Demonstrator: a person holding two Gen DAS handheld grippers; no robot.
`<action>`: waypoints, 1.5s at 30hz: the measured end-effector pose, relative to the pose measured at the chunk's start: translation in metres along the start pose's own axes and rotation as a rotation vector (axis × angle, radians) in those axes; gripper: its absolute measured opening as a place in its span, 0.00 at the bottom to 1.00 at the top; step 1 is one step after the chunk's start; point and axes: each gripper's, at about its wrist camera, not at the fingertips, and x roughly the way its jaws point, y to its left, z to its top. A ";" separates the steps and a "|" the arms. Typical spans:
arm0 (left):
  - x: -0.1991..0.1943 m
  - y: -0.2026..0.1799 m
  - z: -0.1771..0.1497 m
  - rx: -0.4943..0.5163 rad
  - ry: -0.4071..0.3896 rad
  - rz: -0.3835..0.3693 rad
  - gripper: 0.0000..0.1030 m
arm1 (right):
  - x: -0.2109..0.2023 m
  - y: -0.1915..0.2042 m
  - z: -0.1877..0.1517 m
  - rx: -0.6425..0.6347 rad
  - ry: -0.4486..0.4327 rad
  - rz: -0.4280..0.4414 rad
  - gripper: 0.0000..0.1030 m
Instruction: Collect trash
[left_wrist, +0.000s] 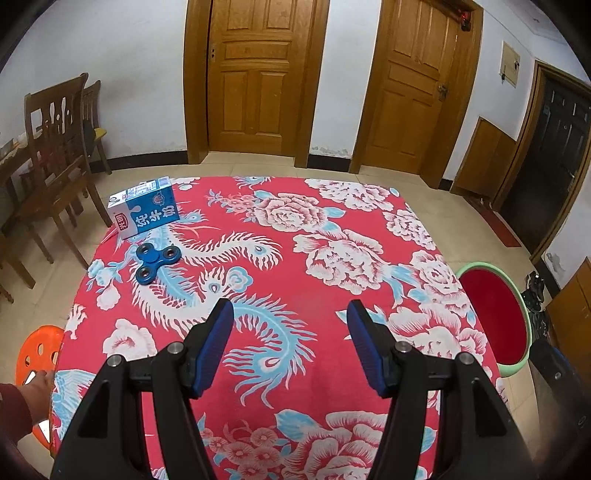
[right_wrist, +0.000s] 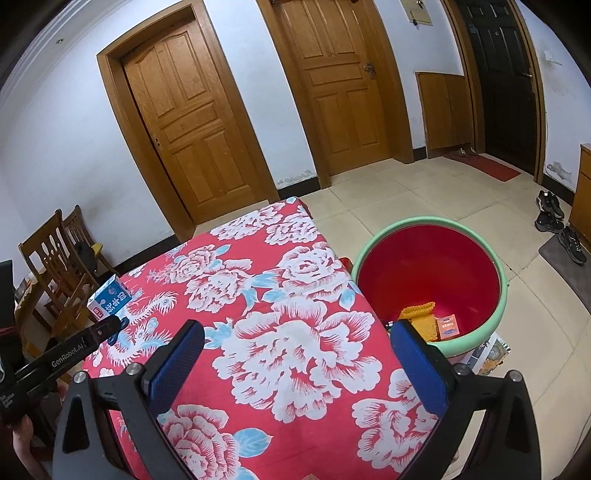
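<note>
Black tongs (left_wrist: 291, 306), blue ribbed pads (left_wrist: 218, 343) (silver screws (left_wrist: 176, 347)); dark red sleeve (left_wrist: 13, 410).

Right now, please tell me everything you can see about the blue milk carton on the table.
The milk carton is a small blue and white box, apparently cardboard, with white characters and a red label on its front. It stands upright near the far left corner of the floral tablecloth, apart from the blue fidget spinner. No gripper touches it.
</note>
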 end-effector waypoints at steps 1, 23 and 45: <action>0.000 0.000 0.000 0.001 0.000 0.000 0.62 | 0.000 0.000 0.000 0.000 0.000 0.000 1.00; 0.000 0.002 0.000 0.000 0.000 0.001 0.62 | 0.000 0.000 0.000 -0.001 -0.001 0.001 1.00; -0.003 0.003 0.002 -0.001 -0.002 0.000 0.62 | 0.000 0.001 0.000 -0.002 -0.002 0.000 1.00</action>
